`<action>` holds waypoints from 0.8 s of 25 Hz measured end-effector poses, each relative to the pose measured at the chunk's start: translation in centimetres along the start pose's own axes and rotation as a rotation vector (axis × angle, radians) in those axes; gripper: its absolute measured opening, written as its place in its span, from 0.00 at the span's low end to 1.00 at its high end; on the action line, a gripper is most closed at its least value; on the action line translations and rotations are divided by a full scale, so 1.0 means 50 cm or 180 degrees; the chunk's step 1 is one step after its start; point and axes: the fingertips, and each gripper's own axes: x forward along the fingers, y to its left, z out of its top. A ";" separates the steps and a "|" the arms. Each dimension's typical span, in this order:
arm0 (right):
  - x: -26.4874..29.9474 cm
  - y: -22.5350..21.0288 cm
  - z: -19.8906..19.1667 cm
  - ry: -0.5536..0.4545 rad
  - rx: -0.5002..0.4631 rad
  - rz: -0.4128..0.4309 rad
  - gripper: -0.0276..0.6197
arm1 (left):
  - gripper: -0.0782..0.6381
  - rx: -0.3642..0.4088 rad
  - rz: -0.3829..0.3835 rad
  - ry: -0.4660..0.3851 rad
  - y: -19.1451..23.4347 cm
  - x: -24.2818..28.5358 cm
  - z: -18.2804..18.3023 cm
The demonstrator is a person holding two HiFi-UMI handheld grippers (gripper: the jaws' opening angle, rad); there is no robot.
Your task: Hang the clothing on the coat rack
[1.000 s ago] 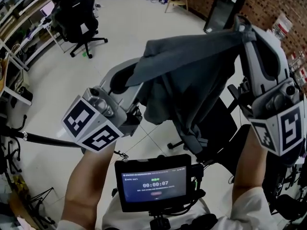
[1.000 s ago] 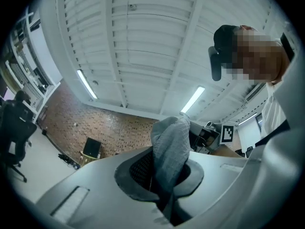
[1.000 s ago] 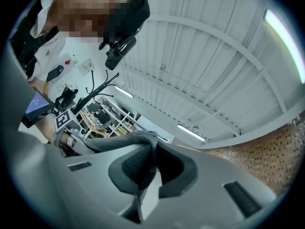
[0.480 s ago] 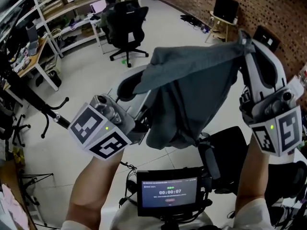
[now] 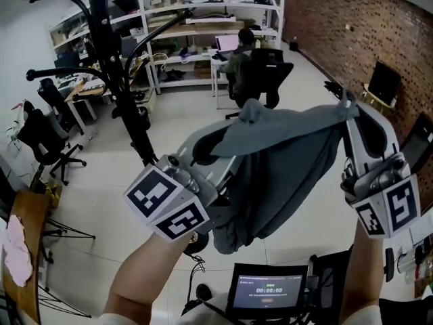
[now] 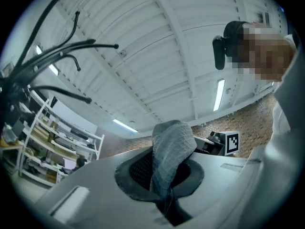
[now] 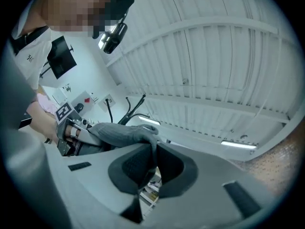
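Observation:
A grey garment (image 5: pixel 284 161) hangs stretched between my two grippers, raised in front of me. My left gripper (image 5: pixel 249 110) is shut on one bunched edge, and a fold of the cloth (image 6: pixel 171 144) pokes up between its pads. My right gripper (image 5: pixel 348 107) is shut on the other edge of the cloth (image 7: pixel 124 132). The black coat rack (image 5: pixel 111 53) stands at the upper left, its curved arms spreading out. It is to the left of and beyond the left gripper, apart from the garment. Those arms also show in the left gripper view as the coat rack (image 6: pixel 57 51).
White shelving (image 5: pixel 196 19) and a desk with a seated person (image 5: pixel 243 59) lie beyond the garment. A black office chair (image 5: pixel 40 137) stands at the left and a brick wall (image 5: pixel 358 39) at the right. A small screen (image 5: pixel 270 291) sits low in front of me.
Both grippers have come up with the garment still stretched between them. The view has swung towards the room's far side, and the coat rack has come into sight at the upper left.

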 end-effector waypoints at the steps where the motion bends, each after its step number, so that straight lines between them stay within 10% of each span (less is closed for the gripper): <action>1: 0.028 0.022 0.009 -0.0051 0.0021 0.0066 0.07 | 0.13 0.0070 0.0067 -0.0010 0.020 -0.022 0.019; 20: 0.408 0.344 0.277 -0.1011 0.0103 0.0903 0.07 | 0.13 0.1111 0.1172 -0.0263 0.250 -0.412 0.402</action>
